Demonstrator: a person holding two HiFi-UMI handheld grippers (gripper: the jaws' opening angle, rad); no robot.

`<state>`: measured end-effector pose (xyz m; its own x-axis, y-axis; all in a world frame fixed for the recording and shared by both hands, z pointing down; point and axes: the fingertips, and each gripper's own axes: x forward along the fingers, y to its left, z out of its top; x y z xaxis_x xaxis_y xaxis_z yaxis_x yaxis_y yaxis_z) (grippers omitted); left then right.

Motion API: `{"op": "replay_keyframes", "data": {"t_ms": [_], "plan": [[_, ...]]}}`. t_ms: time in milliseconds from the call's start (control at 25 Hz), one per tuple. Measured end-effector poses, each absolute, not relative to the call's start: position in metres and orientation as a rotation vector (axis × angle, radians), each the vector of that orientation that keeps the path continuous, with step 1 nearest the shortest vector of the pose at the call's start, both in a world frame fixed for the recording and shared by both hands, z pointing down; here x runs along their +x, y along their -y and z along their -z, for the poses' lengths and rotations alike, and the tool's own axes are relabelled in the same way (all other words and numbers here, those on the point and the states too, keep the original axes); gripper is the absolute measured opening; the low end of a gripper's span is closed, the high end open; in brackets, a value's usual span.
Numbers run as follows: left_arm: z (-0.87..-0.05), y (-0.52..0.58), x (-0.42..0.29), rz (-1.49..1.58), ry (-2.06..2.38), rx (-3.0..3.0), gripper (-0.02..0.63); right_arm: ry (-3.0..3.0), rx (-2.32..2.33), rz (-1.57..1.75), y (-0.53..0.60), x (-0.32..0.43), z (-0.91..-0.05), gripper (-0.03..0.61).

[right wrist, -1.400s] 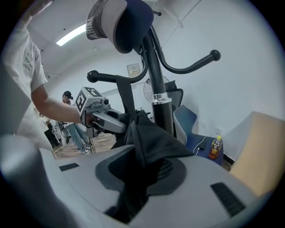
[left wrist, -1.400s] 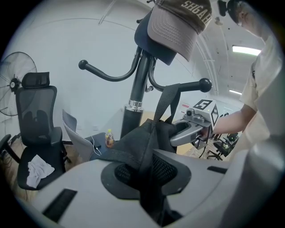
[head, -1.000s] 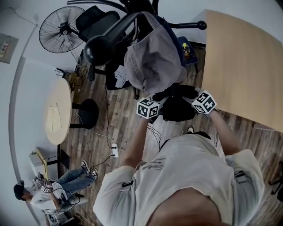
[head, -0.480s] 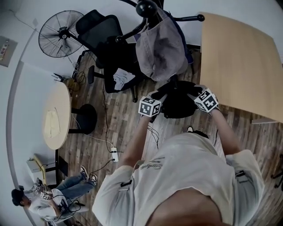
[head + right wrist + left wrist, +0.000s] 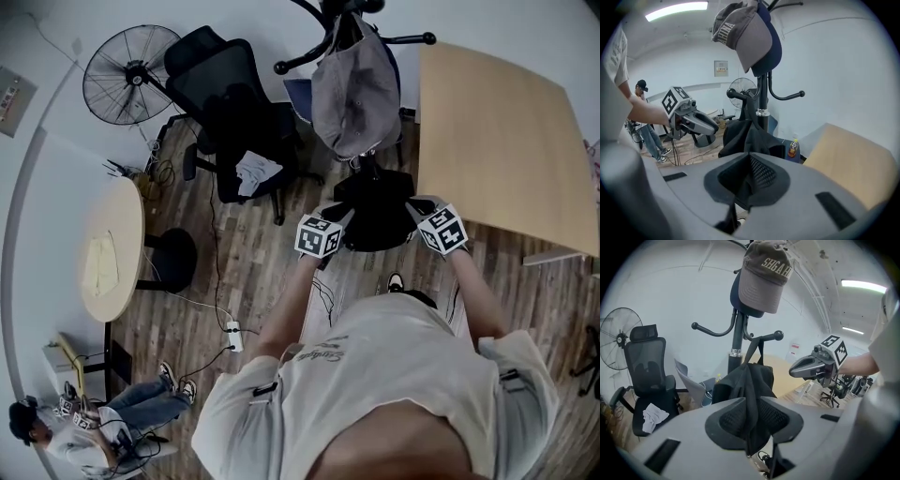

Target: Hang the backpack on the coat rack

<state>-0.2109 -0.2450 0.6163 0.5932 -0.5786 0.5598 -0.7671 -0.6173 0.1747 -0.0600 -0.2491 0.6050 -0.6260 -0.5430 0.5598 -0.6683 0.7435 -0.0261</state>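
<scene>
While the backpack is a soft, sagging bundle, the person takes it from both sides. The left gripper is clamped on a fold of its black fabric. The right gripper, whose jaws have just been closing, pinches black fabric between them too. Held that way, the pack hangs in the air between the two grippers, close against the pole of the coat rack and below the cap at its top. Both grips sit low on the bag, which leaves its carry loop free to rise toward the lower hook. Whether the loop already lies over that arm or only passes in front of it cannot be told. The two-sided hold likely serves to carry the weight steadily while the loop is steered onto the hook. Judged from that, the hanging looks close but not confirmed, and letting go early could drop the pack to the floor.
</scene>
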Motion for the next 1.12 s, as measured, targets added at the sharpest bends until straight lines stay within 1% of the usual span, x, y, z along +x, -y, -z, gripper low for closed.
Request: {"op": "replay_keyframes", "data": {"t_ms": [120,320,600,720,1120], "plan": [[-0.618,0.229,-0.207,-0.622,1.065,2.441,0.057,2.432,0.929,-0.338,0.230,-0.059,-0.602,-0.006],[-0.614,0.205,-0.207,-0.565,1.040,2.454,0.034,2.437,0.934,-0.336,0.200,-0.067,-0.599,-0.006],[-0.593,0.184,-0.197,-0.508,1.075,2.463,0.029,2.447,0.929,-0.231,0.171,-0.072,-0.585,-0.006],[-0.582,0.180,-0.191,-0.517,1.102,2.482,0.028,2.530,0.931,-0.218,0.169,-0.075,-0.561,-0.006],[-0.514,0.170,-0.163,-0.383,1.181,2.562,0.028,2.729,0.860,-0.076,0.156,-0.074,-0.476,-0.006]]}}
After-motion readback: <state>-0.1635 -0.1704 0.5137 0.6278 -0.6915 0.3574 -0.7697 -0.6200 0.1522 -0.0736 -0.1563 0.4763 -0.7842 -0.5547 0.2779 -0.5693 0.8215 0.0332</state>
